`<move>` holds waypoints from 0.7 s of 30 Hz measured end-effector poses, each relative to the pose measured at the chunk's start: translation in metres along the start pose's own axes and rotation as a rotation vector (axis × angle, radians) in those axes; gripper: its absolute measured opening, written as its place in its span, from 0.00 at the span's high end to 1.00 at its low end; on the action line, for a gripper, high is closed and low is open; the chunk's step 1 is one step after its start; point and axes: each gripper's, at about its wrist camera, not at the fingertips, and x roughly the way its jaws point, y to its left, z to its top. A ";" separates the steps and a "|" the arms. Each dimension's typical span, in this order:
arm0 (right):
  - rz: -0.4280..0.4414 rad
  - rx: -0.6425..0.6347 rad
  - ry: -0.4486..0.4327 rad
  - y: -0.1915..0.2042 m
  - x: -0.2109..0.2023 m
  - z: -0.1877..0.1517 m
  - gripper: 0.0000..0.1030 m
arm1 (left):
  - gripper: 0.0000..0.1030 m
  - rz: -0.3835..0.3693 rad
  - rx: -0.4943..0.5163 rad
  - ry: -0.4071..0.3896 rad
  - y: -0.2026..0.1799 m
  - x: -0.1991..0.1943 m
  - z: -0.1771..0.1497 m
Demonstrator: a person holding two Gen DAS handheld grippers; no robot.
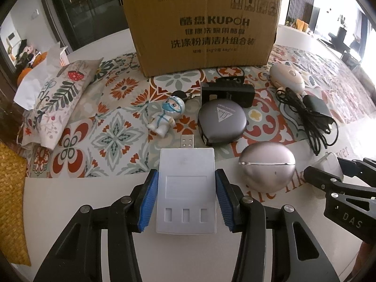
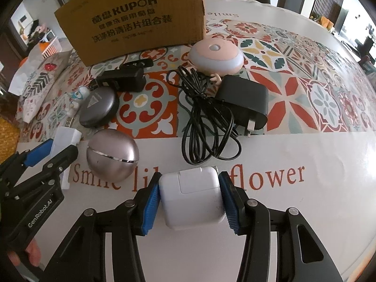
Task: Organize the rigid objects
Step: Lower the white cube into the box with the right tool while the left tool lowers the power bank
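My left gripper [image 1: 186, 199] is shut on a flat white USB charger [image 1: 186, 188] low over the table; it also shows in the right wrist view [image 2: 50, 155]. My right gripper [image 2: 190, 197] is shut on a white square power adapter [image 2: 191, 197]; it shows at the right edge of the left wrist view [image 1: 329, 176]. Between them sits a silver egg-shaped case [image 1: 268, 169]. Behind lie a grey round case [image 1: 221, 122], a black device [image 1: 228, 91], a masked figurine [image 1: 168, 117], a black plug with cord [image 2: 242, 102] and a pink round device [image 2: 216, 55].
A KUPOH cardboard box [image 1: 202, 28] stands at the back of the patterned tablecloth [image 1: 105, 129]. A floral cloth pouch [image 1: 56, 98] and tissue lie at the left. A woven yellow mat [image 1: 11, 188] is at the far left edge.
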 end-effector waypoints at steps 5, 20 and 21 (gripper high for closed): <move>0.008 -0.005 -0.021 0.000 -0.010 -0.002 0.52 | 0.54 -0.010 -0.005 -0.018 -0.003 -0.014 -0.003; 0.035 -0.025 -0.142 -0.005 -0.068 -0.004 0.52 | 0.54 -0.033 -0.017 -0.156 -0.010 -0.073 0.010; 0.037 -0.028 -0.159 -0.004 -0.073 -0.001 0.52 | 0.54 -0.035 -0.022 -0.169 -0.010 -0.077 0.013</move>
